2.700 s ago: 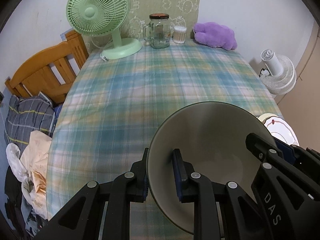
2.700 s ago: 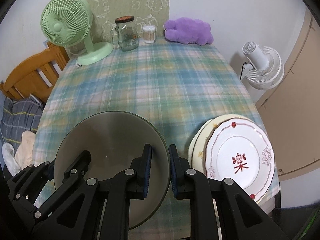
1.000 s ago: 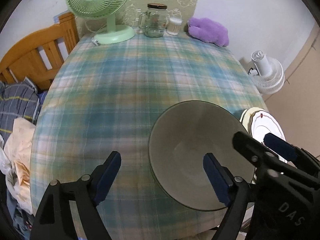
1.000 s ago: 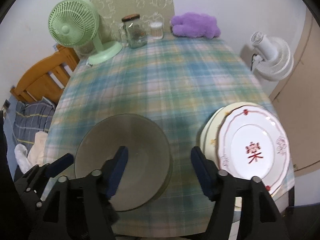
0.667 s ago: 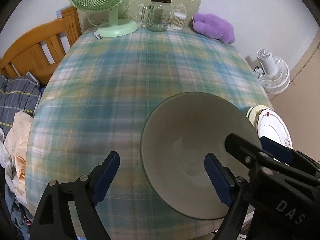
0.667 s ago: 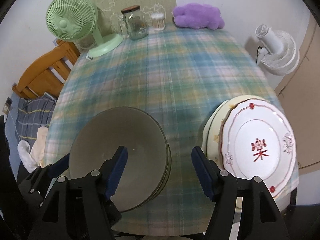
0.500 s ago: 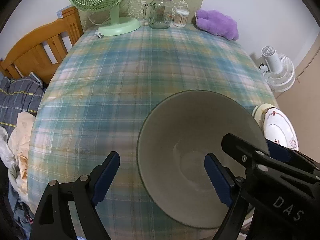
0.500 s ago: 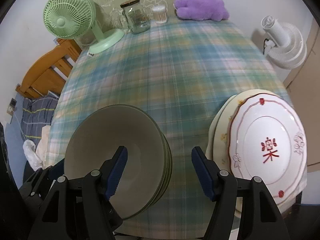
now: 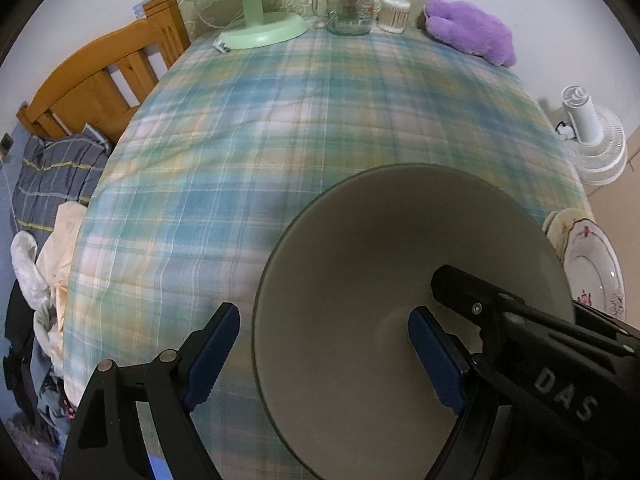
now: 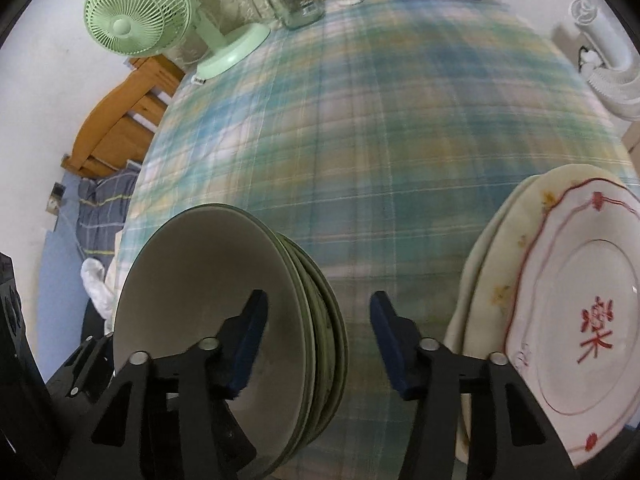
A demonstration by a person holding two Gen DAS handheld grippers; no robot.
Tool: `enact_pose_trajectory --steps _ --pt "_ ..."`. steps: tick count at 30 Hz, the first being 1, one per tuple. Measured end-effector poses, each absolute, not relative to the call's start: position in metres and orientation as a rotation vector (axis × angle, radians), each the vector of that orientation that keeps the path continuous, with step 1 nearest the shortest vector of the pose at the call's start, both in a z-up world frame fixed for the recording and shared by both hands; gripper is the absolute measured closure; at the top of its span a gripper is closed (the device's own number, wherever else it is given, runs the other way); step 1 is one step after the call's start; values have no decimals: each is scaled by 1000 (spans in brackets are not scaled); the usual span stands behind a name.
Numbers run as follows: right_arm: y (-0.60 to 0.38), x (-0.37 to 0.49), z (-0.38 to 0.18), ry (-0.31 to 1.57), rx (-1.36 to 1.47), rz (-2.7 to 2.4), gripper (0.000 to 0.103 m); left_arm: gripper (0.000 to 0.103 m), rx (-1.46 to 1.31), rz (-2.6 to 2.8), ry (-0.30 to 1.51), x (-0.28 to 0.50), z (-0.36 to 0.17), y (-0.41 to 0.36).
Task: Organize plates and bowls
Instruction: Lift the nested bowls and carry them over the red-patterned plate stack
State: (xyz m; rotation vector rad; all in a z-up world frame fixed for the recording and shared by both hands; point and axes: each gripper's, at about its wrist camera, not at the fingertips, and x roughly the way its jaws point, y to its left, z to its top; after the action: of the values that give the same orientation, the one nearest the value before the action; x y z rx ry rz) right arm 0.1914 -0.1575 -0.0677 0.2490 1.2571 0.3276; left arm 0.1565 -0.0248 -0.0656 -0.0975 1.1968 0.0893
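A stack of grey-green bowls [image 9: 400, 264] [image 10: 208, 280] stands near the front edge of the plaid-covered table [image 9: 300, 120]. My left gripper [image 9: 324, 360] is open and empty, its jaws astride the stack's left rim. My right gripper [image 10: 316, 332] is open and empty, its jaws astride the stack's right rim. Its black body [image 9: 540, 360] shows in the left wrist view over the bowls. A stack of white plates [image 10: 568, 320] with red trim lies at the front right, and also shows in the left wrist view [image 9: 588, 264].
At the table's far edge stand a green fan [image 9: 240, 0], a glass jar [image 9: 348, 0], a cotton-swab pot [image 9: 394, 14] and a purple plush toy [image 9: 472, 32]. A wooden bed frame [image 9: 100, 84] with bedding is left. A white floor fan [image 9: 592, 136] is right.
Both grippers have let go of the bowl and opened wide. It now rests on the stack. Both cameras have since dropped closer to the table.
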Motion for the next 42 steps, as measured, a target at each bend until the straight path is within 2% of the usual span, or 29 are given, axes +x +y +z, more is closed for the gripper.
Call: enact_pose_trajectory --steps 3,28,31,36,42 --pt "-154 195 -73 1276 257 381 61 15 -118 101 1204 156 -66 -21" --pt "-139 191 -65 1269 194 235 60 23 -194 -168 1137 165 -77 -7" --pt "-140 192 -65 1268 192 216 60 28 -215 -198 1129 164 -78 -8" --pt "-141 192 -63 1261 190 191 59 44 -269 -283 1129 166 -79 -3" --pt "-136 191 -61 1261 166 170 59 45 -245 -289 1143 167 -76 -6"
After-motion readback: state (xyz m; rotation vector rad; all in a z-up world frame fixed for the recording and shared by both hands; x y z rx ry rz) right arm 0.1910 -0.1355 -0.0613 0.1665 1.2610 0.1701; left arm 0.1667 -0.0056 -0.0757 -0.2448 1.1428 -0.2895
